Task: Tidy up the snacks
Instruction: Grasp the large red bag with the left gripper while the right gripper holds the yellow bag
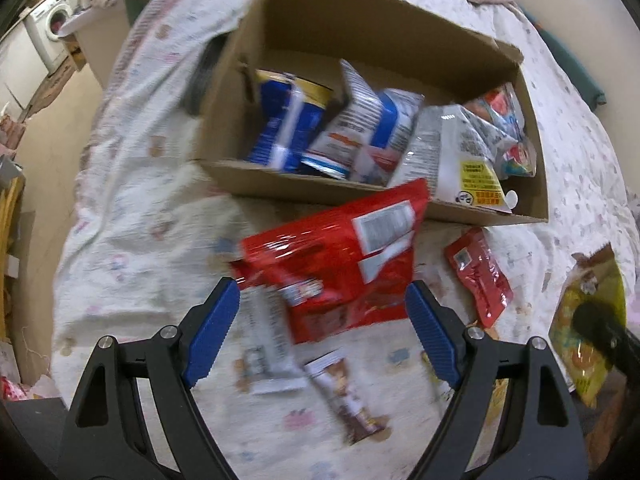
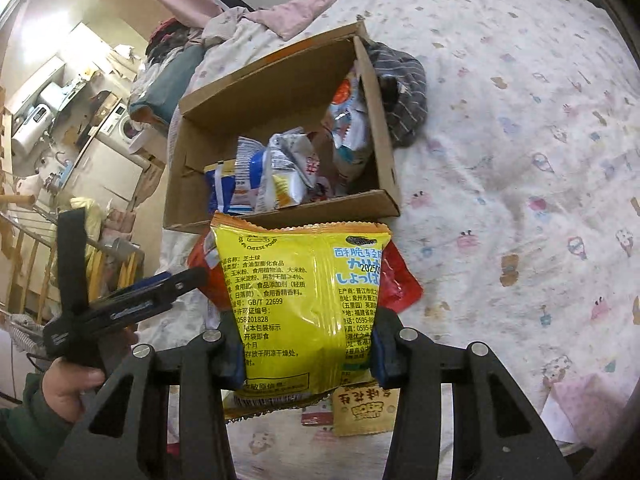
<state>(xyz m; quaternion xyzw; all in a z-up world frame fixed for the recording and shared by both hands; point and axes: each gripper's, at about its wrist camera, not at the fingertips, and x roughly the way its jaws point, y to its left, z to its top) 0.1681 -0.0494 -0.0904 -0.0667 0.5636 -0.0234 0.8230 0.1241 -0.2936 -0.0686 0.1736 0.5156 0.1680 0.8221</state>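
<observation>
between right tongs, yellow snack bag gripped

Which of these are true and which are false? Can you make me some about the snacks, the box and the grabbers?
1. The right gripper is holding a yellow bag. True.
2. The box is empty. False: several snack bags already lie inside it.
3. The left gripper is squeezing the red bag. False: its jaws stand open, with the red bag below on the bedsheet.
4. The box sits on a flowery bedsheet. True.
5. A small red packet lies on the sheet beside the big red bag. True.
6. The yellow bag is already in the box. False: it is held in front of the box, outside it.
</observation>
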